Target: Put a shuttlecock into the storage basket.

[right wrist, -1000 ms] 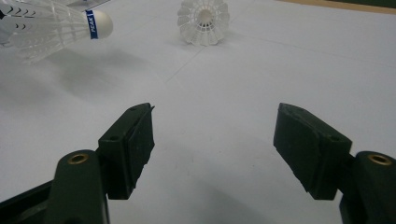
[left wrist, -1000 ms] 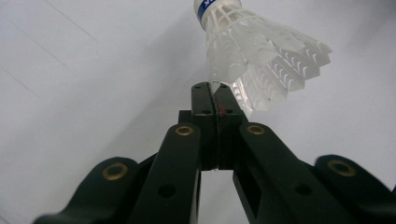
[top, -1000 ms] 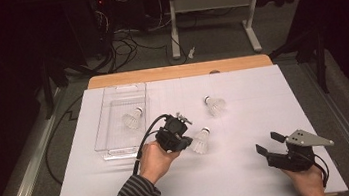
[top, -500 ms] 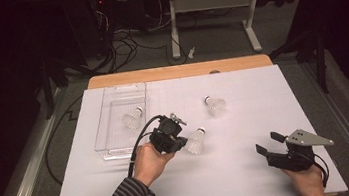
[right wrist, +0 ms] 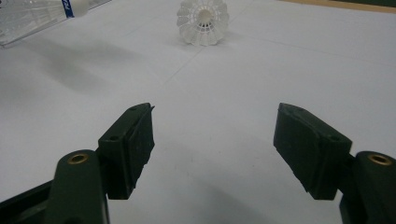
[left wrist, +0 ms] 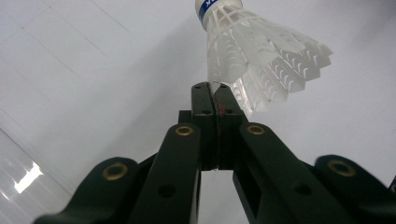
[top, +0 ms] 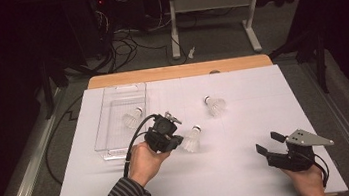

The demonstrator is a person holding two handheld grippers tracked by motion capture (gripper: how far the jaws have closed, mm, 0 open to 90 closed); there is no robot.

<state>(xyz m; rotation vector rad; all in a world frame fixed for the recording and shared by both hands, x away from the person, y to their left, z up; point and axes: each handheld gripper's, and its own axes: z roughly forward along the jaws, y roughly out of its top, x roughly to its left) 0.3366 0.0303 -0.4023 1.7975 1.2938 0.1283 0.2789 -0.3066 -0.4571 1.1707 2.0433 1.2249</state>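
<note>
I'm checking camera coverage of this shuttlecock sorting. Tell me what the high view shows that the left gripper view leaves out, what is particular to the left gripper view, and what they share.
High view alone: the clear plastic box with a shuttlecock inside, a loose shuttlecock farther back on the table, and the right gripper with its jaws open.

Left gripper view alone: the close detail, with the jaws shut on the skirt's edge and a blue band around the cork.

Both: the left gripper, the held shuttlecock and the white table cover.

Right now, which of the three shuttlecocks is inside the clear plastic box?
The shuttlecock lying in the clear plastic box at the table's left. The held shuttlecock is pinched by its feather skirt in the left gripper; the third lies free on the white sheet.
</note>
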